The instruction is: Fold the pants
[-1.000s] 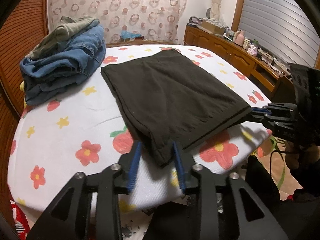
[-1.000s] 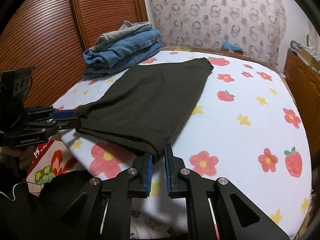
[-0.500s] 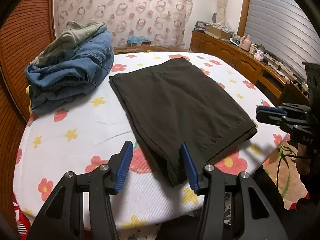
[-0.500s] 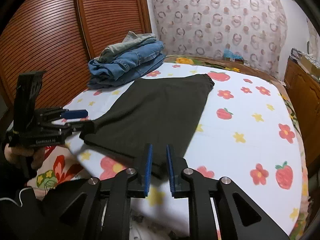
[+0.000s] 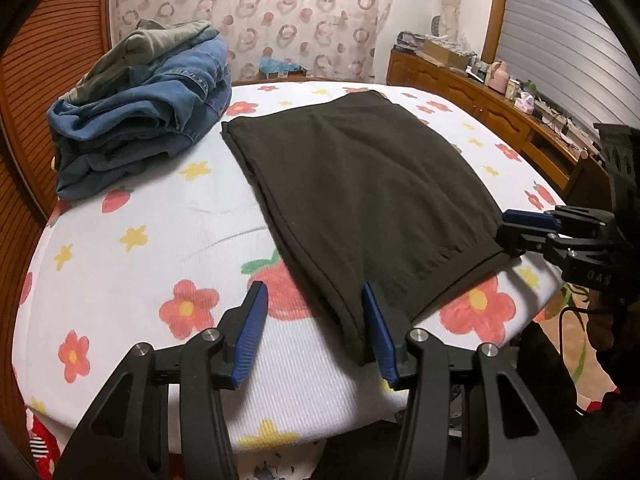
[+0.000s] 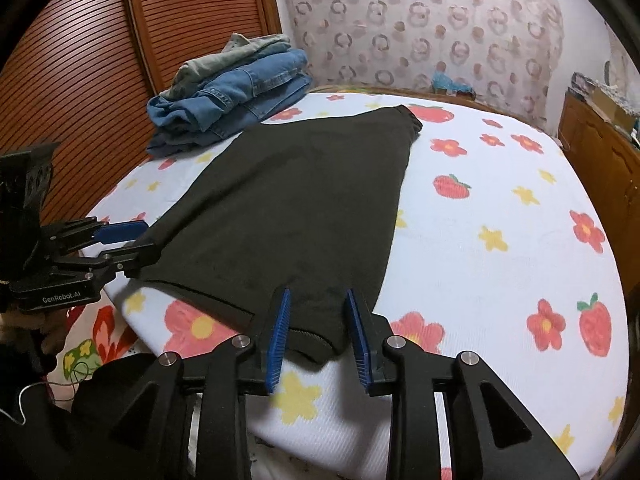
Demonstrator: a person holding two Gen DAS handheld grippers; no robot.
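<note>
Folded black pants [image 5: 360, 184] lie flat on the flower-print sheet [image 5: 160, 232]. My left gripper [image 5: 316, 332] is open at the near edge. The pants' near left corner lies between its blue pads, close to the right pad, and neither pad presses on it. My right gripper [image 6: 319, 336] has its jaws opening. The near right corner of the pants [image 6: 288, 208] lies loose between its pads. Each gripper also shows from the side in the other view: the right gripper [image 5: 506, 230] and the left gripper [image 6: 142, 244], both at the pants' near edge.
A stack of folded jeans [image 5: 144, 120] with a grey-green pair on top sits at the far left of the sheet [image 6: 500, 200]. A slatted wooden door [image 6: 80, 80] stands behind it. A wooden cabinet [image 5: 500, 116] with clutter runs along the right.
Both grippers went from shut on the pants' near corners to open. The near edge of the pants dropped flat onto the sheet, and both grippers drew back a little.
</note>
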